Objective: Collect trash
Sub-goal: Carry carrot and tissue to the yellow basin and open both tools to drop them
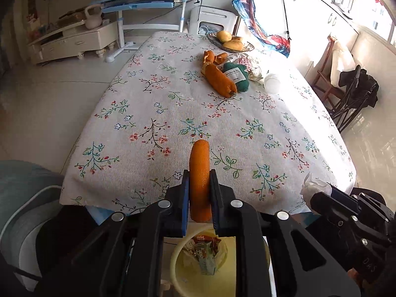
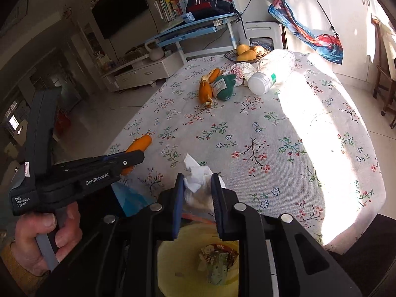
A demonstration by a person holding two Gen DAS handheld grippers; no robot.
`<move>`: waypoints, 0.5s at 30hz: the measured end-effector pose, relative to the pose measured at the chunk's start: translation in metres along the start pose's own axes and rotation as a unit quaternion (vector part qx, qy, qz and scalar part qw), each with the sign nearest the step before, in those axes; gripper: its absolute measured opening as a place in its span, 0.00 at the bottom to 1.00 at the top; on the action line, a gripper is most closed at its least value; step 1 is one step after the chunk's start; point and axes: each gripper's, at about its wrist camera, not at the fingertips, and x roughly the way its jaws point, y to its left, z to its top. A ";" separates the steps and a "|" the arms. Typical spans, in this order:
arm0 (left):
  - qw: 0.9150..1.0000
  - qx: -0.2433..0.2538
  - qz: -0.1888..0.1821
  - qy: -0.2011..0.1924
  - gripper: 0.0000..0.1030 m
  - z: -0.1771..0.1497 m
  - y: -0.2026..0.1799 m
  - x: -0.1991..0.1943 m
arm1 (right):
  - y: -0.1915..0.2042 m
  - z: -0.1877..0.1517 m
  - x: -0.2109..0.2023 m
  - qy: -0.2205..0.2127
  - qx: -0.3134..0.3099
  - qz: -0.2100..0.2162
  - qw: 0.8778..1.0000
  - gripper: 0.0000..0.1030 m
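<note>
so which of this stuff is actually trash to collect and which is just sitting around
Job:
peel in left gripper
tissue in right gripper
yellow bin
peels on table
wrapper
bottle

Just lying about:
fruit basket
green yarn
tablecloth

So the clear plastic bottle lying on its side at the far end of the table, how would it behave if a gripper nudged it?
The plastic bottle lies on its side, so it would probably roll. It looks empty, hence likely light and easily shoved. Its thin clear wall would probably dent under a firm squeeze.
</note>
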 end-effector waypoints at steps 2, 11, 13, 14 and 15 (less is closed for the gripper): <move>1.000 0.000 -0.001 0.001 0.15 -0.008 0.000 -0.006 | 0.005 -0.011 -0.002 0.016 -0.004 0.007 1.000 0.22; 1.000 0.015 -0.005 0.020 0.15 -0.050 -0.005 -0.018 | 0.015 -0.055 0.016 0.111 -0.024 0.012 0.993 0.23; 0.999 0.017 -0.007 0.028 0.15 -0.059 -0.007 -0.017 | 0.016 -0.064 0.021 0.131 -0.027 0.011 0.991 0.24; 0.999 0.020 -0.008 0.030 0.15 -0.064 -0.009 -0.017 | 0.016 -0.067 0.022 0.136 -0.028 0.010 0.990 0.24; 0.999 0.022 -0.008 0.033 0.15 -0.069 -0.010 -0.018 | 0.016 -0.070 0.023 0.140 -0.028 0.009 0.990 0.25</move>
